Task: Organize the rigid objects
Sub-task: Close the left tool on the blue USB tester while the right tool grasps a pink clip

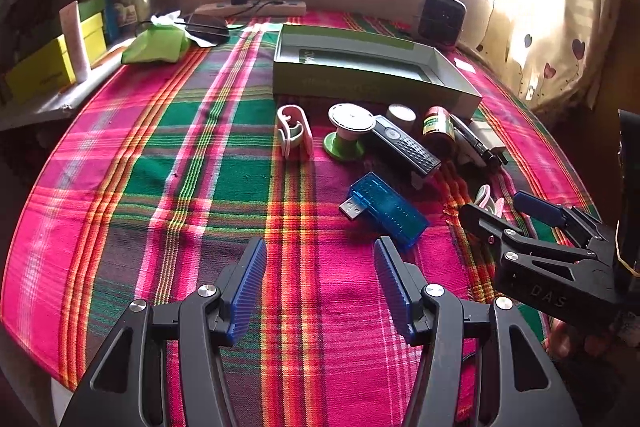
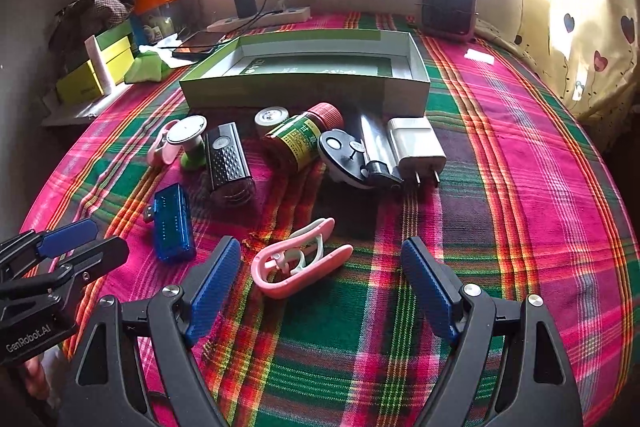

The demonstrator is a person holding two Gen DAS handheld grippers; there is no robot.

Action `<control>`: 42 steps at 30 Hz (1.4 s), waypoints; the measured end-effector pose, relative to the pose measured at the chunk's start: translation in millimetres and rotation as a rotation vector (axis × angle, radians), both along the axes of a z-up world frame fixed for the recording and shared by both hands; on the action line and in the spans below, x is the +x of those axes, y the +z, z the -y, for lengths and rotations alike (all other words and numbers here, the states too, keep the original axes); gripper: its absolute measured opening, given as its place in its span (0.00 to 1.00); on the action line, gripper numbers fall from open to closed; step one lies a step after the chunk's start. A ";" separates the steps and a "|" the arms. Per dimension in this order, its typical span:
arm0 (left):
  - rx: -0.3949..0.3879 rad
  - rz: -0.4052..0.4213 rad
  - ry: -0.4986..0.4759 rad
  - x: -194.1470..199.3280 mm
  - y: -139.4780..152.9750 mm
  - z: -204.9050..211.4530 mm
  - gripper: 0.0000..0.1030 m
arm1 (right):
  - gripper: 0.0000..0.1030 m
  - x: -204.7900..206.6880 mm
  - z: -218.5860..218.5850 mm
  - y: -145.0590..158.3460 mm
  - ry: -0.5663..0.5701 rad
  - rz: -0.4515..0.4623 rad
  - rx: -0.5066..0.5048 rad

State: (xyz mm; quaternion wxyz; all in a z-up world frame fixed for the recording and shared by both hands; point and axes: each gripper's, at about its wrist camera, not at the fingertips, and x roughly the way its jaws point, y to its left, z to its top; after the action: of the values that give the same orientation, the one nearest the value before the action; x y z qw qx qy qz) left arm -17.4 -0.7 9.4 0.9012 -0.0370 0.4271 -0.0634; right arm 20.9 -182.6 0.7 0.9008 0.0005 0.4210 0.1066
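Observation:
Small objects lie on a plaid cloth in front of an open green box. A blue USB tester lies just ahead of my open, empty left gripper. A pink clip lies between the fingers of my open, empty right gripper. Behind are a second pink clip, a green-and-white spool, a black remote, a brown bottle, a white charger and a black lighter.
A small white jar stands by the box. At the back are a power strip, a black fan, a phone and a green pouch. Yellow-green boxes stack at the left edge.

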 end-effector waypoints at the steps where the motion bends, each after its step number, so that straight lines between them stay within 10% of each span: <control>1: -0.002 -0.005 -0.014 1.4 0.3 3.6 0.53 | 0.81 -0.9 2.3 0.3 -0.011 0.001 -0.008; 42: 0.062 -0.026 -0.036 27.0 -5.6 23.8 0.53 | 0.80 -0.3 31.6 -3.3 -0.016 0.007 -0.066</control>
State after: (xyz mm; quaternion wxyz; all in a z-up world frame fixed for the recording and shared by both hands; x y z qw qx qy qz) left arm 9.6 -24.5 3.8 0.8951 -0.0021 0.4409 -0.0657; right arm 20.6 -214.1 -2.6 0.9025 -0.0262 0.4213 0.0854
